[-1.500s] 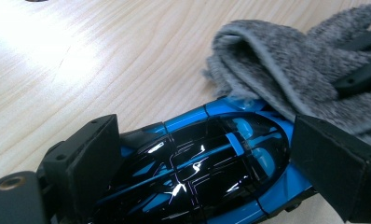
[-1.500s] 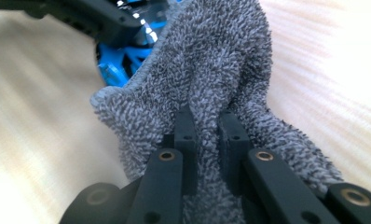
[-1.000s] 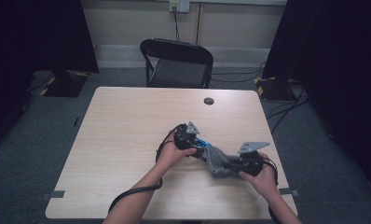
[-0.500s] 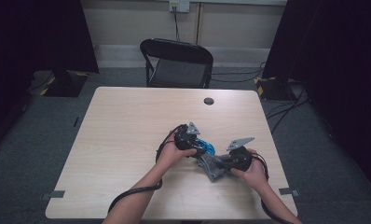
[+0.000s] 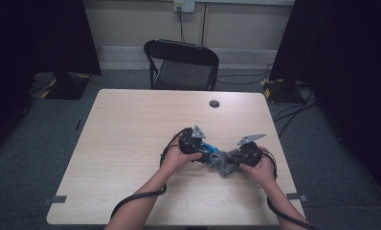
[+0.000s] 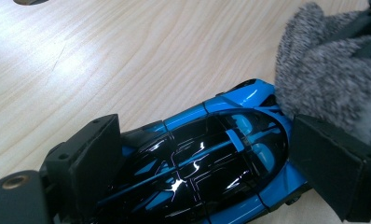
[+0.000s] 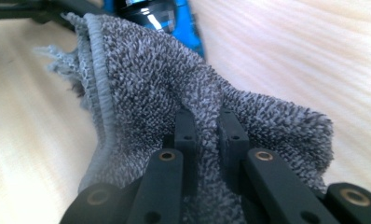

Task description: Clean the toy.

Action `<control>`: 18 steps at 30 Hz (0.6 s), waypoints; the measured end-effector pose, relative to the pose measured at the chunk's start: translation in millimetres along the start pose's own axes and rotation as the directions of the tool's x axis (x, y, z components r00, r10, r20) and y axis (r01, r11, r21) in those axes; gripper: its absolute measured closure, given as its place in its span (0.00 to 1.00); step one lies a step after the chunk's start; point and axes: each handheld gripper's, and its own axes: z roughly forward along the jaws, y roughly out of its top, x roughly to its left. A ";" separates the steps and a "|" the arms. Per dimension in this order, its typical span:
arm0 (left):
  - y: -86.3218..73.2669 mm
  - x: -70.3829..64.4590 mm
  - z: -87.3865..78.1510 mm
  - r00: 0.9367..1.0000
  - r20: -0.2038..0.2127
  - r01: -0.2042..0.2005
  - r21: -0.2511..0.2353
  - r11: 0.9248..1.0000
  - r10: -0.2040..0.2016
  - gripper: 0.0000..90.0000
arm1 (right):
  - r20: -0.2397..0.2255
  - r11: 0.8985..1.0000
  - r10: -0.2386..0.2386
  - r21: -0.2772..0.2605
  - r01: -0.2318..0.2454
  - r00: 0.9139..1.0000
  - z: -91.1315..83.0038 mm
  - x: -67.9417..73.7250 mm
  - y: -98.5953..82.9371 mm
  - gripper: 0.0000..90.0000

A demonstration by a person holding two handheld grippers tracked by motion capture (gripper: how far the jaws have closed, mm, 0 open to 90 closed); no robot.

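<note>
Blue and black toy car (image 6: 207,154) sits low on the tabletop (image 5: 131,143), right of middle on my near side, clamped across its body by my left gripper (image 6: 211,172) so it can't roll. My right gripper (image 7: 204,126) has its jaws pinched on a fold of grey terry cloth (image 7: 174,93), pressed against the car's end, for wiping I'd guess. No containers anywhere.

The grey cloth (image 6: 326,79) covers the blue toy car's (image 6: 211,158) front end. The picture's bottom edge cuts off the car's rear.
</note>
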 end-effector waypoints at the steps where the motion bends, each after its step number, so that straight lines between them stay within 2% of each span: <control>1: -0.1 0.1 -0.1 1.000 0.000 -0.001 0.000 1.000 0.001 0.11 | 0.007 1.000 0.003 0.000 -0.003 1.000 0.4 -1.7 1.1 0.90; 10: -0.5 -0.2 -0.1 1.000 -0.001 -0.001 -0.003 1.000 0.001 0.11 | 0.072 0.999 0.040 -0.014 -0.039 0.997 5.7 -12.8 9.7 0.90; 18: -0.9 0.0 -0.2 1.000 0.000 -0.002 -0.006 1.000 0.002 0.11 | 0.128 0.997 0.075 -0.037 -0.071 0.989 12.1 -16.4 16.3 0.90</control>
